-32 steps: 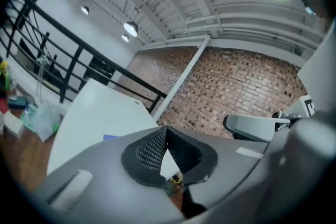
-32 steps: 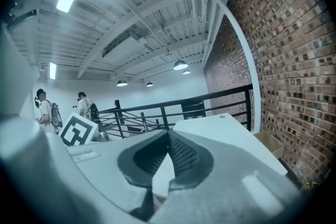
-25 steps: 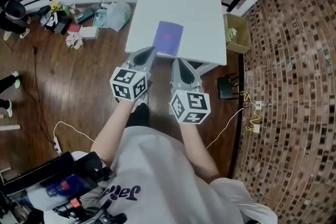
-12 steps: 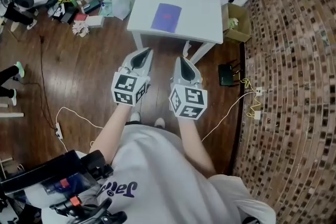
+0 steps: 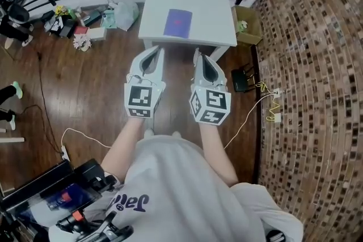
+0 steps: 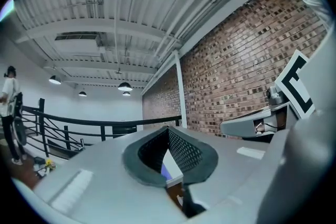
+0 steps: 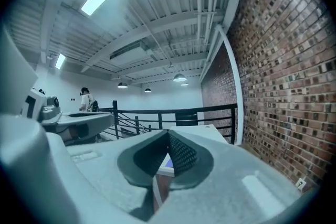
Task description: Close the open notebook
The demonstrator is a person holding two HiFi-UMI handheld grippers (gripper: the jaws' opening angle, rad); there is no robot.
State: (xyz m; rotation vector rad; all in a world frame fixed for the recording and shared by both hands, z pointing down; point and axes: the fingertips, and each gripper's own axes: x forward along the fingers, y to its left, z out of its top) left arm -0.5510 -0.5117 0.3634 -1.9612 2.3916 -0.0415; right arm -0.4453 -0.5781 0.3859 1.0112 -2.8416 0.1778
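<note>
**While both grippers are shut on nothing, the notebook [image 5: 177,23] lies closed on the counter [image 5: 210,8]**

Although the task names an open notebook, its purple cover is down flat, with a small reddish mark in the middle. It lies toward the counter's near edge, a little left of the middle, and nothing else shares the white top with it.

Both grippers are held out over the wooden floor [image 5: 85,93], short of the counter's near edge and well apart from the notebook. The left gripper [image 5: 156,52] has its jaws pressed together with nothing between them. The right gripper [image 5: 199,57] is the same, closed and empty. Through the narrow slit below each pair of pads, a strip of the counter and a sliver of purple show.

A cardboard box [image 5: 253,32] stands open-topped on the floor just beside the counter's right edge. In it sits a pale, greenish-white thing [image 5: 243,25], too small to tell apart.

Near the counter's far left corner a pale green bag [image 5: 127,14] slumps on the floor among scattered clutter. What it holds cannot be made out.
</note>
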